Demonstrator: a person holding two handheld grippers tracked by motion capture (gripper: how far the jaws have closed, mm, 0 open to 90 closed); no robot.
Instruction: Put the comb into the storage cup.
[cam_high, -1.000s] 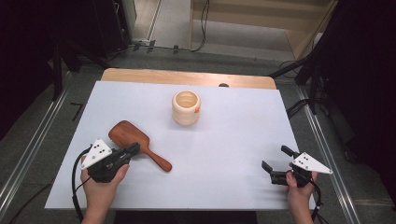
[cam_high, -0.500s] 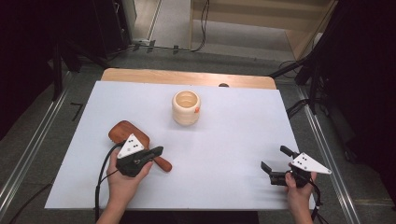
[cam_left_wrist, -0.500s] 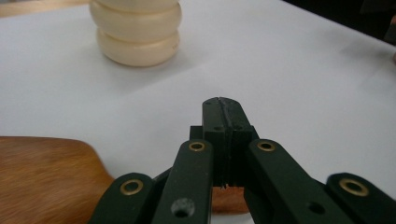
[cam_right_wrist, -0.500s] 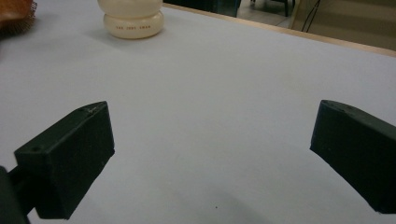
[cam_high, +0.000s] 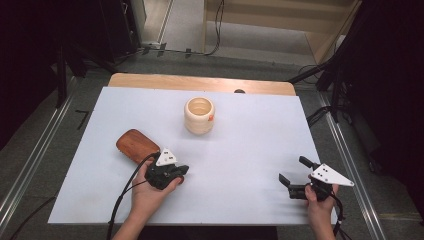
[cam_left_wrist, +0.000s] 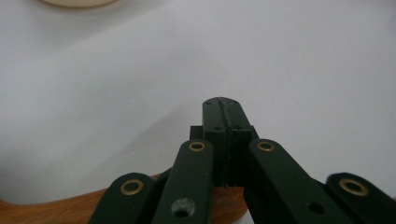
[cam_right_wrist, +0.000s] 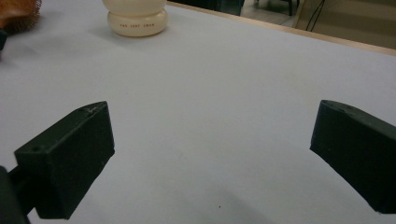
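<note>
A brown wooden paddle brush (cam_high: 136, 145) lies back up at the table's left, its handle (cam_left_wrist: 56, 210) running toward the near right. My left gripper (cam_high: 183, 171) lies over that handle and hides most of it. In the left gripper view its jaws (cam_left_wrist: 225, 105) are shut, pad against pad with nothing between them, and the handle's end shows beneath the linkage. My right gripper (cam_high: 295, 170) is held near the front right corner, its jaws (cam_right_wrist: 210, 126) wide open over bare table. A cream wooden cup (cam_high: 199, 115) stands upright in the middle, toward the back.
The white table top (cam_high: 250, 150) has a strip of bare wood (cam_high: 200, 82) along its far edge. The cup (cam_right_wrist: 136, 16) and the brush's bristled head (cam_right_wrist: 16, 11) lie far ahead of my right gripper. Metal rails run along both sides of the table.
My left hand has moved right and down, from beside the brush's left side to on top of its handle. The right hand has stayed put.
</note>
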